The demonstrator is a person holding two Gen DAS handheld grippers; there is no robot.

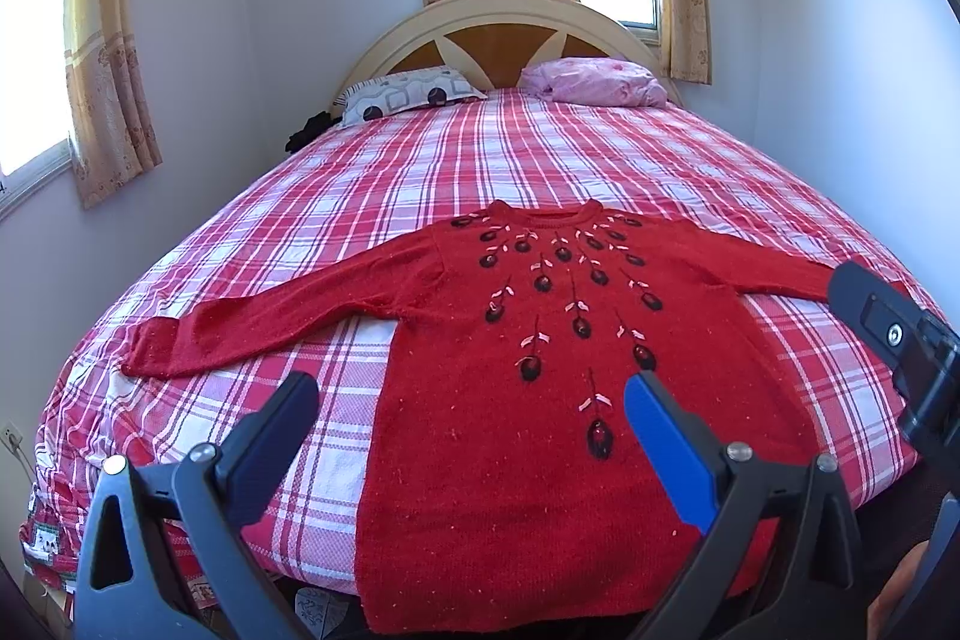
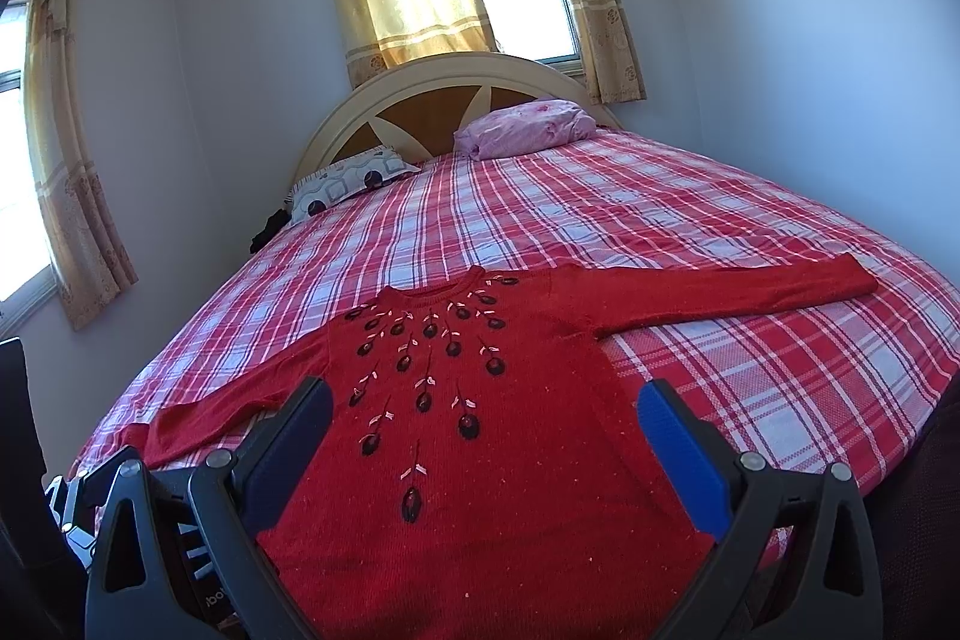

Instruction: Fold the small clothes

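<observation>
Red sweater (image 1: pixel 528 370) lay flat on checked bed (image 1: pixel 540 148), collar toward 12 o'clock, sleeves along 9–3; left gripper (image 1: pixel 471 403) and right gripper (image 2: pixel 485 409) spread, empty, above hem, about equally near.

I am holding my left gripper (image 1: pixel 471 403) above the near end of the bed (image 1: pixel 600 148), its jaws standing wide apart with nothing between them. Below it a red sweater (image 1: pixel 510 460) is lying flat on the red-and-white checked bedspread (image 1: pixel 420 172), front up, both sleeves spreading outward and its hem hanging over the near edge. My right gripper (image 1: pixel 900 340) is showing at the right edge, over the end of one sleeve. Two pillows, one patterned (image 1: pixel 408 94) and one pink (image 1: pixel 594 82), are resting against the headboard (image 1: pixel 498 22).
</observation>
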